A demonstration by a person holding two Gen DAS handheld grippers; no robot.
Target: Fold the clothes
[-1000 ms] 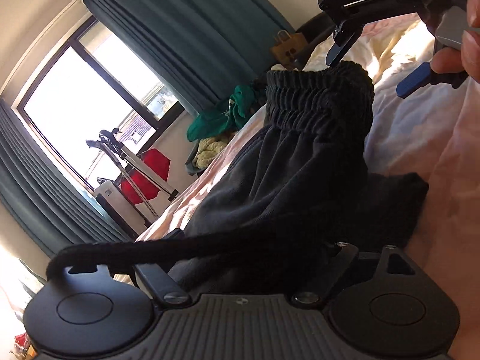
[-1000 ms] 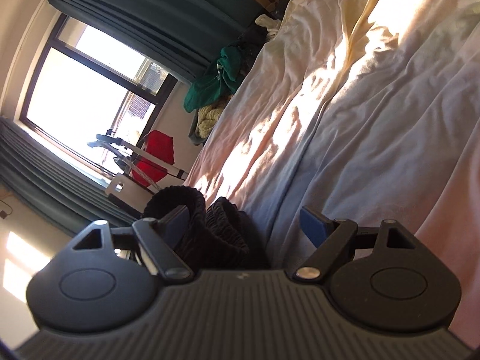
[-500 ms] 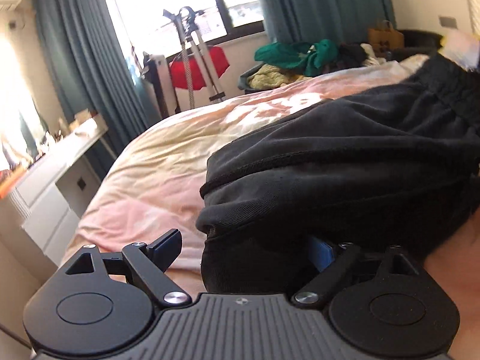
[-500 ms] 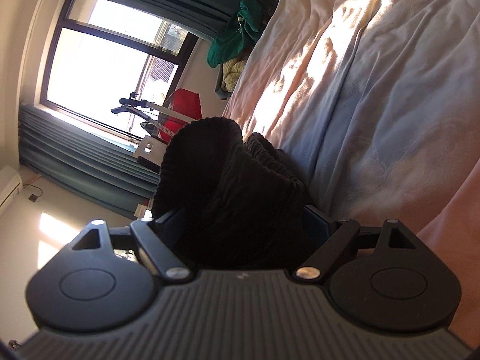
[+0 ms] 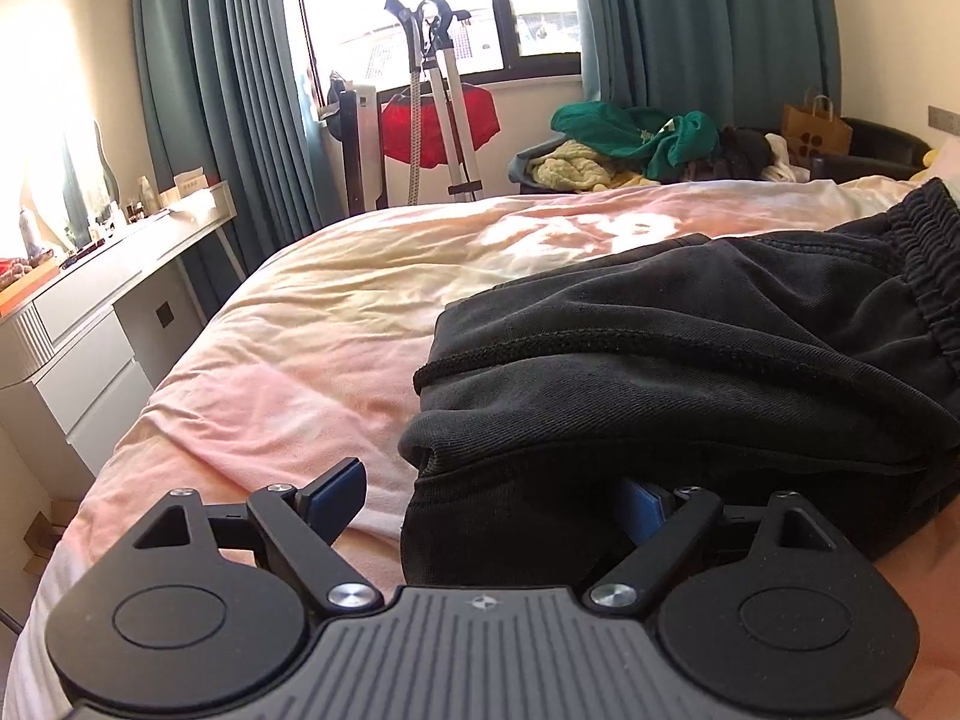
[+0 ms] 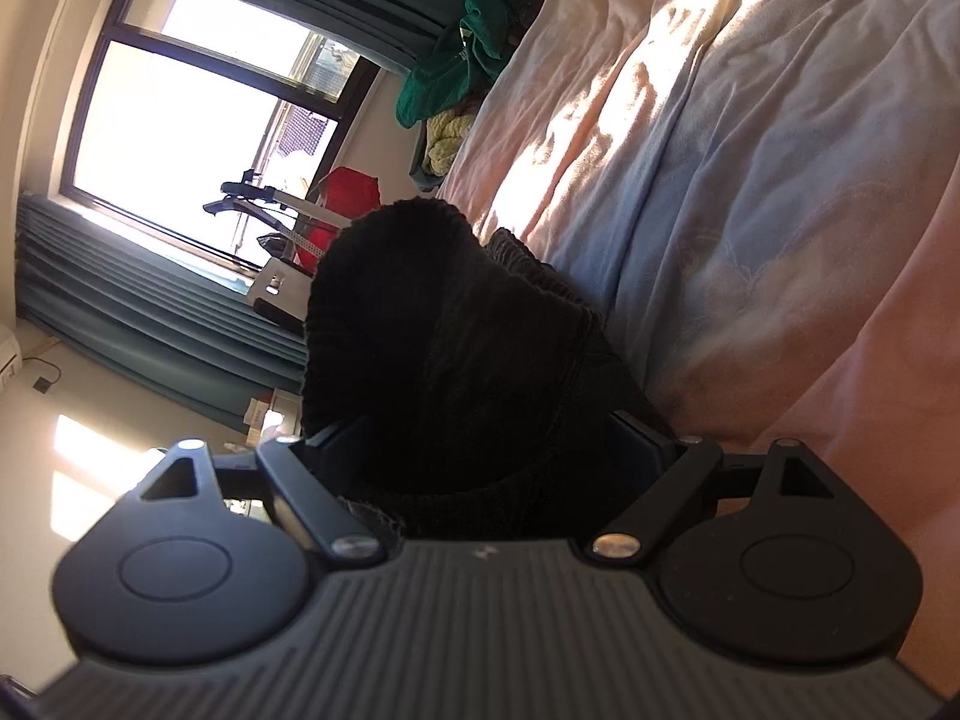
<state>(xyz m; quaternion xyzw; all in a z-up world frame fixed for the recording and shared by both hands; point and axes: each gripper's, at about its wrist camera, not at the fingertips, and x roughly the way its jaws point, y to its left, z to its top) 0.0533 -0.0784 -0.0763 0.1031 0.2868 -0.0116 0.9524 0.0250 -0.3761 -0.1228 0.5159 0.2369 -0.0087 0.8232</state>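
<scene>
Left wrist view: my left gripper gapes beside the folded black sweatpants on the bed.
Both wide, gripping nothing; right gripper straddles the bunched waistband, probably to square the fold.

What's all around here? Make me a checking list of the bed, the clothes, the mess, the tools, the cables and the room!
Surface: pink and cream duvet, wrinkled, sunlit.
Job's things: black sweatpants lying bunched on the duvet.
Clutter: green clothes pile and paper bag beyond the bed.
Tools: left tool open, one finger partly hidden by the sweatpants; right tool open, cloth between its fingers.
Cables: one cord with plug on the wall.
Surroundings: window, teal curtains, white desk, steamer stand.
</scene>
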